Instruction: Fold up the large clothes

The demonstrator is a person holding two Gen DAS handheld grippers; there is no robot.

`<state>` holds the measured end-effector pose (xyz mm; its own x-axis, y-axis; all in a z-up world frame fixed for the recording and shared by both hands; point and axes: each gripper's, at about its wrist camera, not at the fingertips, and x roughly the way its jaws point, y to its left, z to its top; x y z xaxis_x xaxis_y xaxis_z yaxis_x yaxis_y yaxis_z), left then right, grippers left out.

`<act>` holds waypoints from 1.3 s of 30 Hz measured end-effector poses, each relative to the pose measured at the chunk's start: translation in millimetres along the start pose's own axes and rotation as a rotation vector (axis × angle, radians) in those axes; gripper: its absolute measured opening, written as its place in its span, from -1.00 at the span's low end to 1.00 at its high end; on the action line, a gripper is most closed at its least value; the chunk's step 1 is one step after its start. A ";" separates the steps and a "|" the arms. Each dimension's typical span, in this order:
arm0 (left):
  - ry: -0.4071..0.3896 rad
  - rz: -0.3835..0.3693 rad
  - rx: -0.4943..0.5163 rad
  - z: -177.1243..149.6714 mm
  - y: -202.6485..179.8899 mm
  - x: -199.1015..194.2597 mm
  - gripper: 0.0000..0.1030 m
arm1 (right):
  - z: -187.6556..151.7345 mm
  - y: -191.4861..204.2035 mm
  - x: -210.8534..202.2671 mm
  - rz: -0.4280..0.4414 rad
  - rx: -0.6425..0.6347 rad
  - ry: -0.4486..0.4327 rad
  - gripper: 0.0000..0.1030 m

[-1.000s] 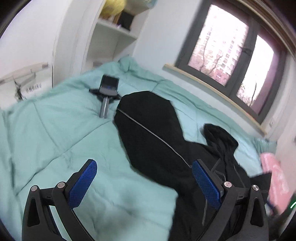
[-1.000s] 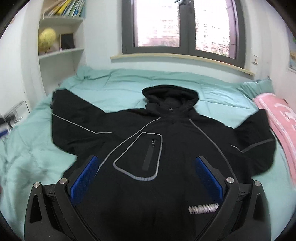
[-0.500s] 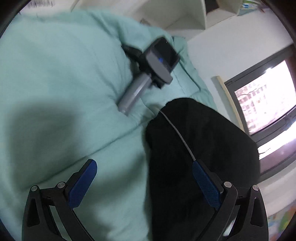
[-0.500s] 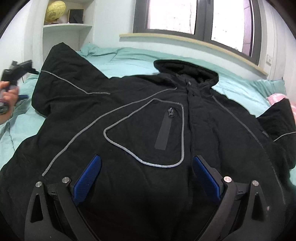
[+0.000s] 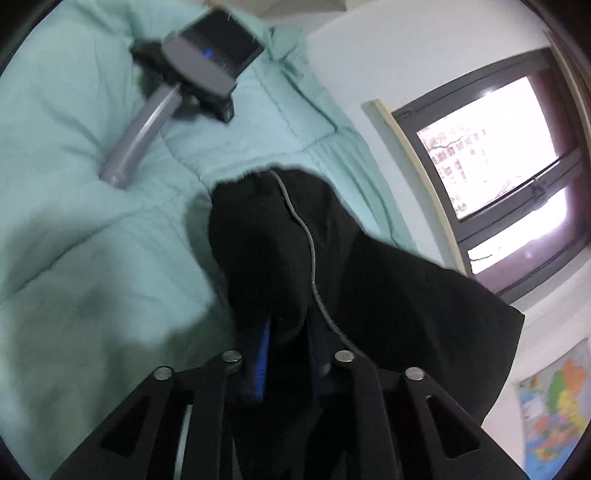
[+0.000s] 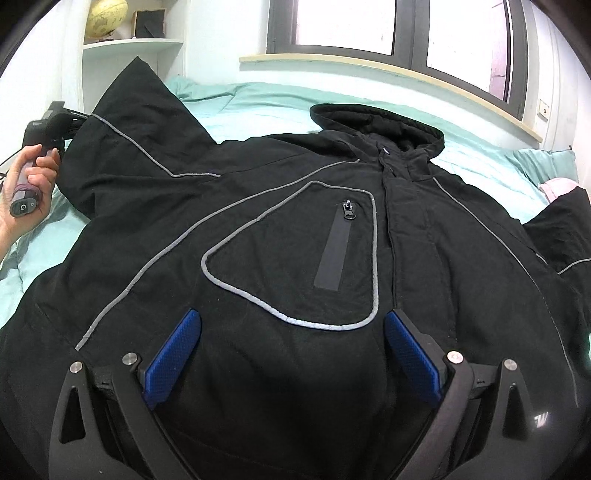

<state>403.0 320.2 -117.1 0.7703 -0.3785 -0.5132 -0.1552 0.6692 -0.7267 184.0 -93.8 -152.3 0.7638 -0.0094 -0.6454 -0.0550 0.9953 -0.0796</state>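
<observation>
A large black hooded jacket (image 6: 295, 229) with grey reflective piping lies front-up on a mint green quilt (image 6: 258, 96), hood toward the window. My left gripper (image 5: 288, 354) is shut on the jacket's left sleeve (image 5: 295, 240) and holds it lifted off the bed; the raised sleeve (image 6: 140, 110) and the hand holding the gripper handle (image 6: 26, 184) show in the right wrist view. My right gripper (image 6: 291, 350) is open and empty, low over the jacket's lower front, below the chest pocket (image 6: 332, 251).
A grey handle with a dark device (image 5: 192, 77) lies on the quilt (image 5: 74, 221) beyond the sleeve. A pink cloth (image 6: 557, 184) sits at the bed's right. A window (image 6: 406, 29) and sill run behind the bed, white shelves (image 6: 133, 44) at left.
My left gripper has closed on the sleeve end and raised it; it was open before. My right gripper has moved lower and closer over the jacket front, still open.
</observation>
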 end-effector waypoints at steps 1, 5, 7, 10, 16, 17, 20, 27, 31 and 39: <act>-0.026 0.019 0.013 -0.1 -4.1 -9.2 -0.76 | 0.7 -0.1 0.6 0.000 0.000 0.001 0.96; -0.266 0.152 0.162 -19.5 -36.7 -91.9 -0.77 | 1.0 -0.1 1.2 -0.002 -0.003 0.004 0.96; -0.360 0.217 0.234 -26.9 -46.5 -127.8 -0.77 | 1.3 -0.5 1.4 -0.001 -0.003 0.005 0.96; -0.409 0.373 0.309 -33.4 -50.1 -161.5 -0.54 | 1.1 0.0 1.4 -0.002 -0.004 0.006 0.96; -0.219 0.550 0.054 -1.5 50.7 -152.7 0.16 | 1.2 -0.1 1.6 -0.004 -0.006 0.007 0.97; -0.230 0.455 -0.051 2.4 75.5 -164.4 0.16 | 1.1 -0.1 1.7 -0.004 -0.006 0.008 0.97; -0.270 0.259 -0.242 10.7 119.7 -187.0 0.57 | 1.3 -0.5 2.9 -0.004 -0.008 0.010 0.98; -0.186 0.220 -0.186 16.8 115.1 -150.1 0.57 | 1.2 0.1 3.2 -0.003 -0.008 0.012 0.98; -0.150 0.342 -0.072 26.3 97.5 -114.0 0.02 | 1.2 0.0 3.6 -0.003 -0.008 0.012 0.98; -0.342 0.440 0.280 -1.1 1.2 -138.7 -0.62 | 1.3 0.1 3.4 -0.006 -0.006 0.007 0.98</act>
<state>295.3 372.8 -47.4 0.8323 0.1661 -0.5288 -0.3711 0.8756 -0.3091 187.4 -93.7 -153.4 0.7595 -0.0159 -0.6503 -0.0546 0.9946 -0.0882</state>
